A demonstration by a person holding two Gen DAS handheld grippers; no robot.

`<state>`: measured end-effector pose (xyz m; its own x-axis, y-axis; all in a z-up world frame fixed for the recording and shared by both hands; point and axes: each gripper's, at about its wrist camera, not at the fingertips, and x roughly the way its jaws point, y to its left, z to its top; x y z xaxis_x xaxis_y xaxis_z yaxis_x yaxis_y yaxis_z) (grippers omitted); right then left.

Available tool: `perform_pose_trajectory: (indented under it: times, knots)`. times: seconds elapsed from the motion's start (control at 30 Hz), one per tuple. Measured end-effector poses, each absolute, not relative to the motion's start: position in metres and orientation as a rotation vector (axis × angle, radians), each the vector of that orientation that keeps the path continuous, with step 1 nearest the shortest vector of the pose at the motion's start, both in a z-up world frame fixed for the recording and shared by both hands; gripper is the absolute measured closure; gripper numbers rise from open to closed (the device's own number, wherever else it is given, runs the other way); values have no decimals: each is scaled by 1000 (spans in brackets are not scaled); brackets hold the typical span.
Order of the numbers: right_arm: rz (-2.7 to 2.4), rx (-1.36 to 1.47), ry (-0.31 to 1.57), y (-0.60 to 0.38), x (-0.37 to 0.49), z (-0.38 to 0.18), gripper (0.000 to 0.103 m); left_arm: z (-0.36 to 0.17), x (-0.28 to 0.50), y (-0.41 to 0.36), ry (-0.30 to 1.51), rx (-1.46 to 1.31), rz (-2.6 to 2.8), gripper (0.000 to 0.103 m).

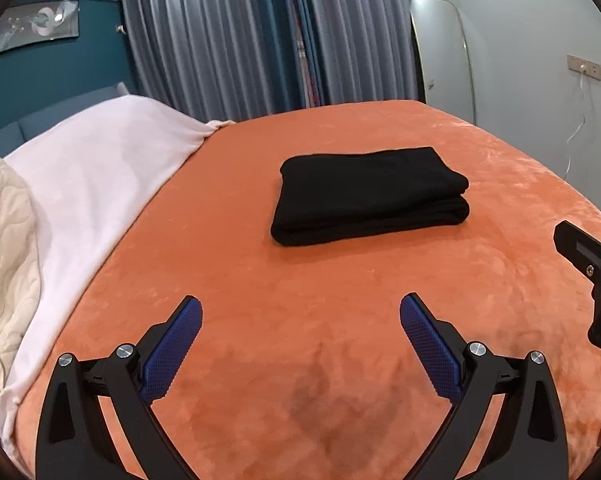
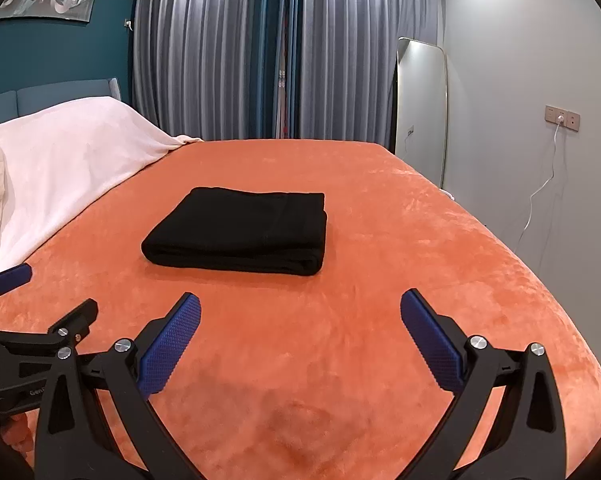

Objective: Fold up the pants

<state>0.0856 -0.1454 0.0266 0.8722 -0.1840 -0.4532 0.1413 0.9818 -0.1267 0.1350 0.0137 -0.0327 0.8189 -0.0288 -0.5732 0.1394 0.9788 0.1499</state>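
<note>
Black pants [image 1: 370, 194] lie folded into a compact stacked rectangle in the middle of the orange blanket [image 1: 260, 280]; they also show in the right wrist view [image 2: 240, 232]. My left gripper [image 1: 300, 308] is open and empty, held above the blanket short of the pants. My right gripper [image 2: 300, 304] is open and empty, also short of the pants. Part of the right gripper shows at the right edge of the left wrist view [image 1: 592, 276], and the left gripper at the left edge of the right wrist view [image 2: 28, 320].
A white blanket [image 1: 88, 184] and a cream quilt [image 1: 4, 248] cover the left side of the bed. Grey curtains [image 2: 228, 52] hang behind. A tall mirror [image 2: 420, 108] leans on the right wall by a socket with a white cable [image 2: 548, 176].
</note>
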Motion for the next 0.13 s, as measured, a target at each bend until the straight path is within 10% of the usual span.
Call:
perform_pose_trajectory:
  times: [0.13]
  knots:
    - [-174, -86, 493, -149, 85, 22, 5, -35, 132, 13, 612, 189, -101, 5]
